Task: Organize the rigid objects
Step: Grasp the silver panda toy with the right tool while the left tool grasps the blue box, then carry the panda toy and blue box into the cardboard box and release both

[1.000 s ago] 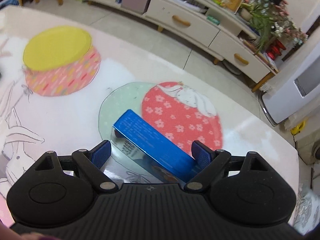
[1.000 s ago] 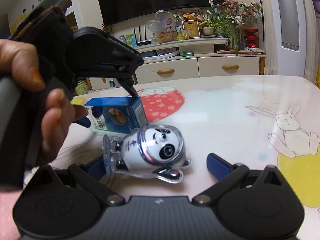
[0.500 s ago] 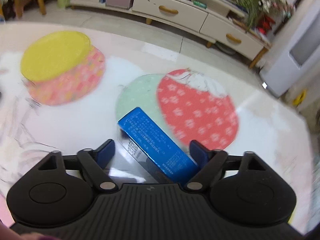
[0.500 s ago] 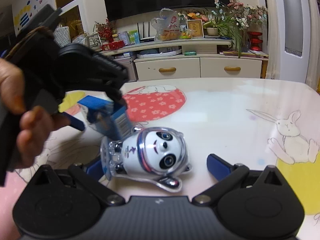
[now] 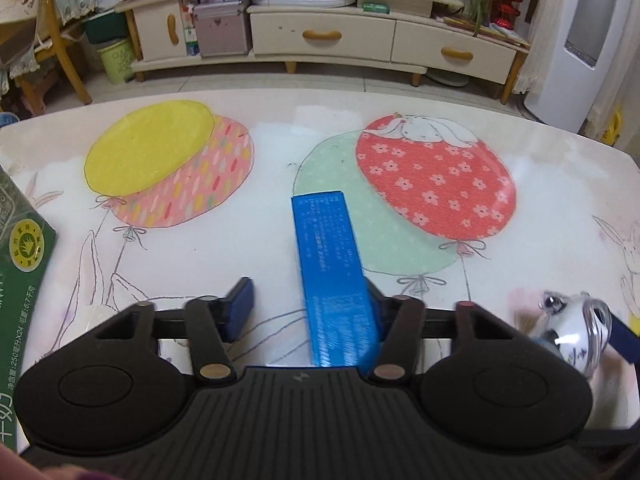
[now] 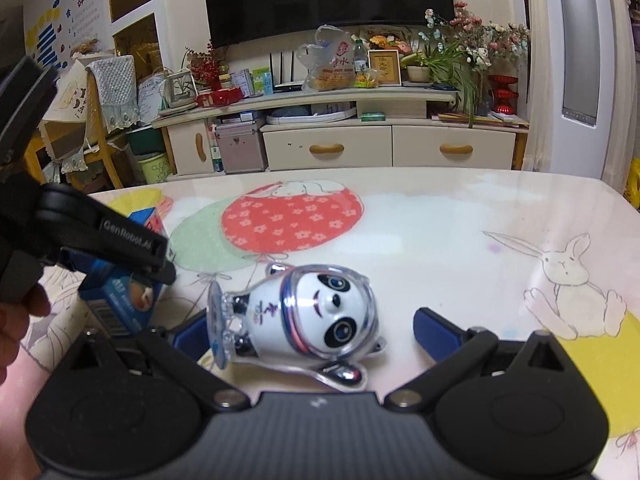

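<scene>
A long blue box (image 5: 330,276) lies between the fingers of my left gripper (image 5: 308,304), against the right finger; a gap separates it from the left finger (image 5: 240,304), so the gripper is open. The box also shows in the right wrist view (image 6: 120,300), under the left gripper's finger. A white panda figurine (image 6: 316,316) in a clear shell lies on its side on the table between the open fingers of my right gripper (image 6: 312,332). The left fingertip (image 6: 192,330) is close to its base; the right fingertip (image 6: 434,328) is apart from it. The figurine shows at the right in the left wrist view (image 5: 576,332).
A green carton (image 5: 20,272) lies at the table's left edge. The table (image 5: 272,216) has a balloon and rabbit print. Beyond its far edge stand a cream TV cabinet (image 5: 360,40), a wooden chair (image 5: 44,60) and a white appliance (image 5: 576,48).
My left gripper has turned and swung so the blue box now points straight ahead instead of diagonally. The box has moved left, away from the panda. My right gripper and the panda have barely moved.
</scene>
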Action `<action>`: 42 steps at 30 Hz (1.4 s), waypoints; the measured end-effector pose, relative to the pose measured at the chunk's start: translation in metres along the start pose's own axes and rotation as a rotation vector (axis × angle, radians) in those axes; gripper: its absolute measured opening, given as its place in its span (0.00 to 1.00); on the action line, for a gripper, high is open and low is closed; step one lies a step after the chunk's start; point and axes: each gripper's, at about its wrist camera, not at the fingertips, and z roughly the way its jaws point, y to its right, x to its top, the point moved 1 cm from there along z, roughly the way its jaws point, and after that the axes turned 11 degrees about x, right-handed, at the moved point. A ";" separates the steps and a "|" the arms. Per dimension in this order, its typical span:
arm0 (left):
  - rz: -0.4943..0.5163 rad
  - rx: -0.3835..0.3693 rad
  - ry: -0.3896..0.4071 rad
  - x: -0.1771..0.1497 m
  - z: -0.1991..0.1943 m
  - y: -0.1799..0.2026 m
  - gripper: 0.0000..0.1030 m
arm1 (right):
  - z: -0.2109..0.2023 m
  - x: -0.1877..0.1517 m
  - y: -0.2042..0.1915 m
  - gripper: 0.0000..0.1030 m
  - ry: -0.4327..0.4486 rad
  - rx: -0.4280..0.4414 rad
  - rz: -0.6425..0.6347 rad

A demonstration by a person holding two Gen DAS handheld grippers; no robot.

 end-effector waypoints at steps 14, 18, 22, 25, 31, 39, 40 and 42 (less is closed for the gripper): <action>-0.005 0.015 0.033 -0.047 -0.034 -0.018 0.29 | 0.004 0.000 -0.007 0.83 -0.010 0.023 -0.029; 0.019 0.036 0.049 -0.066 -0.048 -0.032 0.29 | 0.003 -0.001 -0.008 0.82 -0.011 0.023 -0.031; 0.053 0.060 0.066 -0.085 -0.059 -0.042 0.29 | 0.002 -0.003 -0.015 0.82 -0.015 0.026 -0.062; 0.060 0.062 0.078 -0.098 -0.067 -0.051 0.29 | -0.001 -0.006 -0.023 0.82 -0.018 0.025 -0.092; 0.065 0.050 0.090 -0.115 -0.075 -0.060 0.29 | -0.007 -0.013 -0.037 0.82 -0.017 0.016 -0.143; 0.083 0.028 0.109 -0.123 -0.087 -0.074 0.29 | -0.016 -0.022 -0.052 0.82 -0.011 -0.013 -0.158; 0.088 0.028 0.112 -0.123 -0.090 -0.072 0.29 | -0.018 -0.024 -0.054 0.82 -0.006 -0.019 -0.160; 0.097 0.019 0.120 -0.125 -0.094 -0.074 0.29 | -0.022 -0.027 -0.060 0.82 0.002 -0.025 -0.158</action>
